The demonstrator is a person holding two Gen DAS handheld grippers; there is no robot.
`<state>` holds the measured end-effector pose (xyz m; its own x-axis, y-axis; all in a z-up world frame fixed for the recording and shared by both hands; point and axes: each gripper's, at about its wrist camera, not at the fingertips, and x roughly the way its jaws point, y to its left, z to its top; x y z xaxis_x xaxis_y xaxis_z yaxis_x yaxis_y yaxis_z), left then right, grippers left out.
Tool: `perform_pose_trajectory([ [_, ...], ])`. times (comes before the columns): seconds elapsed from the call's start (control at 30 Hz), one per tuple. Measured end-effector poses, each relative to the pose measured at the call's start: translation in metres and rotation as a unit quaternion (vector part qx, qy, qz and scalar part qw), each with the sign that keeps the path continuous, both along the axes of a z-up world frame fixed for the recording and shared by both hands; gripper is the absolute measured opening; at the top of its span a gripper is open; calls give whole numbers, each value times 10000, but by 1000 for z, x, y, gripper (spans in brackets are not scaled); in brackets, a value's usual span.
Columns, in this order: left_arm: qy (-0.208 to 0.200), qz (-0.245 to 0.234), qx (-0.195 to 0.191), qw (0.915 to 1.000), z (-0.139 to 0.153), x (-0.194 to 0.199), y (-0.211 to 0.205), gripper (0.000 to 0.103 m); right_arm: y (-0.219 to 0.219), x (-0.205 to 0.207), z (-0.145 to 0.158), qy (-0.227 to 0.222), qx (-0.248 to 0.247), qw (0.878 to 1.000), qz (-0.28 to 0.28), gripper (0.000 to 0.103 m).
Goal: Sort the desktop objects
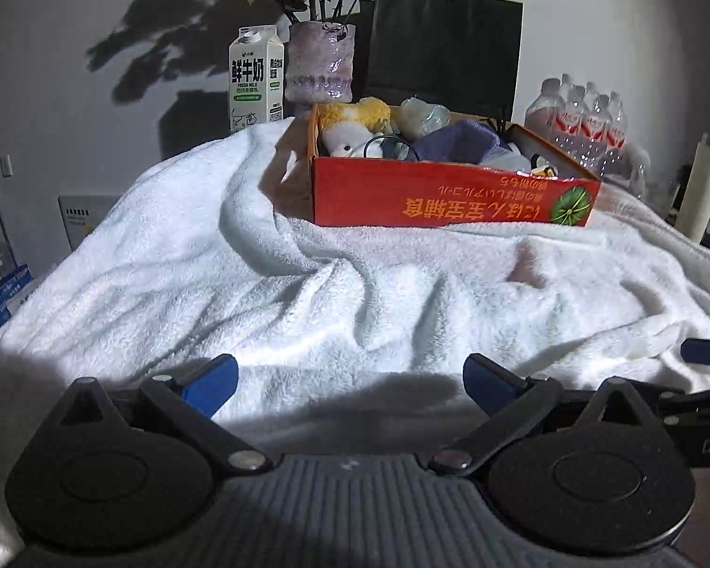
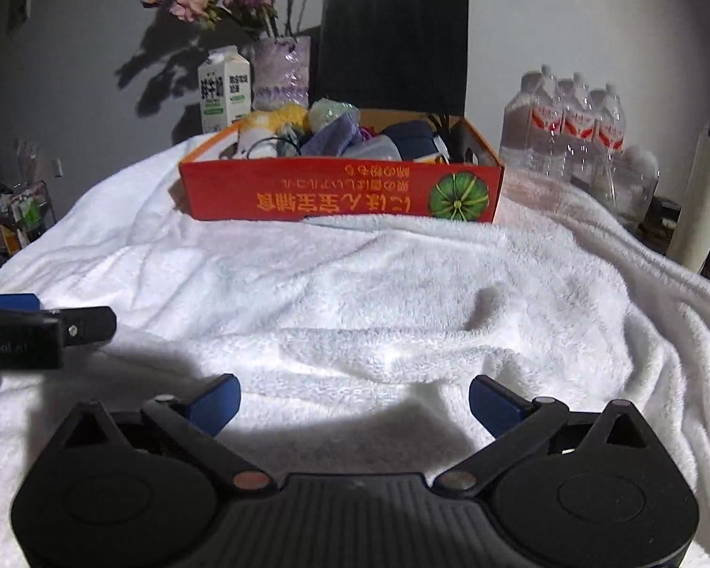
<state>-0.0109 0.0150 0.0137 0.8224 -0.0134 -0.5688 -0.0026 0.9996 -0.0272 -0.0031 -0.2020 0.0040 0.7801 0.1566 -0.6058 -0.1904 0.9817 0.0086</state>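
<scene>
Left gripper (image 1: 350, 381) is spread wide, blue pads far apart, nothing between them, only white towel (image 1: 307, 284) below. Whether the pads touch the towel, I can't tell; a dark shadow sits right under them. Right gripper (image 2: 355, 400) is just as wide, also empty, also over bare towel near the worktop's front edge. In the left wrist view one blue tip of the right gripper pokes in at the right edge; in the right wrist view the left gripper's side shows at the left edge, cut off by the frame.

Now the box (image 2: 341, 189): red, open-topped, sitting on the towel toward the back edge of the worktop, well apart from both grippers. Its long side runs left to right across the view, and the printing on its front reads upside down. Inside, left to right: a yellow and white plush (image 1: 355, 123), a black cable (image 1: 383, 144), a pale green bundle (image 1: 423, 116), a purple cloth (image 1: 454, 142). The rest of the pile is dim and overlapped, hard to name.

Behind the box, a milk carton (image 1: 255, 78) stands upright, then a vase (image 1: 319, 61) with flowers cropped at the top, then a dark bag (image 1: 445, 47). Bottles (image 2: 563, 128) sit at the back right corner.
</scene>
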Motion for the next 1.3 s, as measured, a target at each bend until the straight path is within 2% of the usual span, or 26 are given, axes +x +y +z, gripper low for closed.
perform_pose_trajectory([
  [0.13,128,-158,20,9998,-9,11,-4,103,8,12,-4,157,-8,9997,211,103],
  [0.33,238,-195,46,9995,-12,16,-6,103,11,27,-5,160,93,9998,90,103],
  [0.57,337,-181,168,9991,-14,19,-10,103,8,25,-9,67,174,9997,128,103],
  [1.3,355,-175,162,9991,-14,19,-12,103,8,26,-11,109,159,9997,157,103],
])
